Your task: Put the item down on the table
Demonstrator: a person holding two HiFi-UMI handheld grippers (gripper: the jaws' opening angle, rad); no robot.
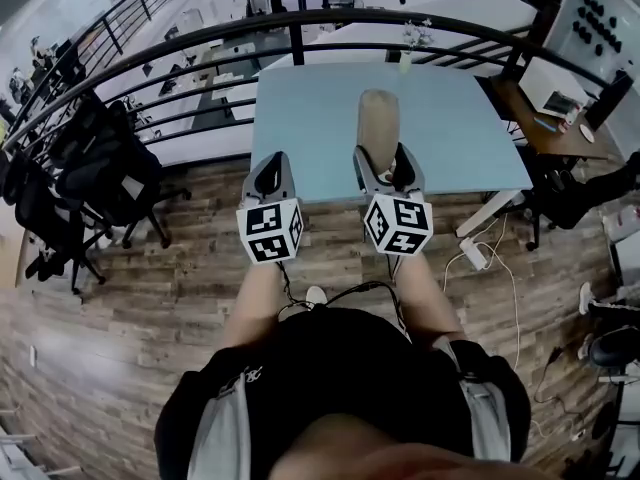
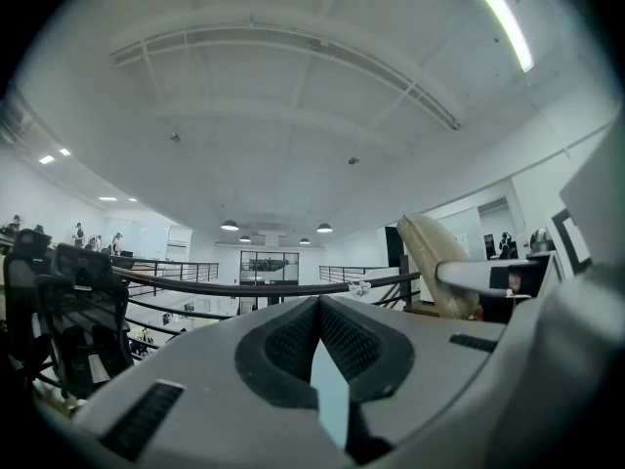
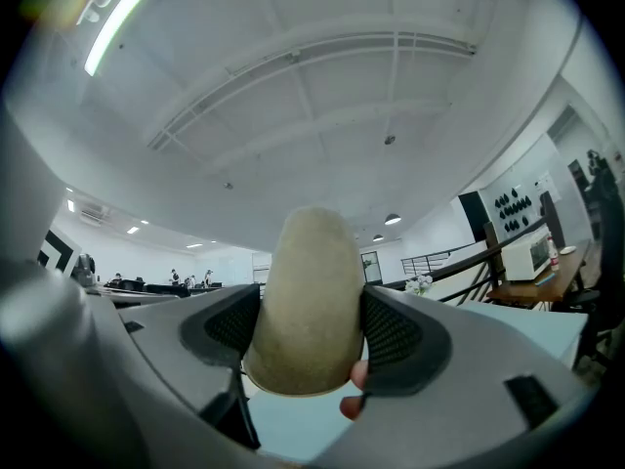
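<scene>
A beige oblong item [image 1: 379, 118] stands upright between the jaws of my right gripper [image 1: 385, 161], which is shut on its lower part, over the near half of the pale blue table [image 1: 310, 118]. In the right gripper view the item [image 3: 308, 291] fills the space between the black pads [image 3: 395, 332]. My left gripper [image 1: 270, 175] hovers to the left at the table's near edge, shut with nothing in it. In the left gripper view its pads [image 2: 342, 340] meet, and the item [image 2: 435, 262] shows at the right.
A small vase of flowers [image 1: 408, 43] stands at the table's far edge. A black railing [image 1: 300, 23] runs behind the table. Black office chairs [image 1: 90, 178] crowd the left. At the right are a wooden desk [image 1: 550, 118] and floor cables [image 1: 480, 258].
</scene>
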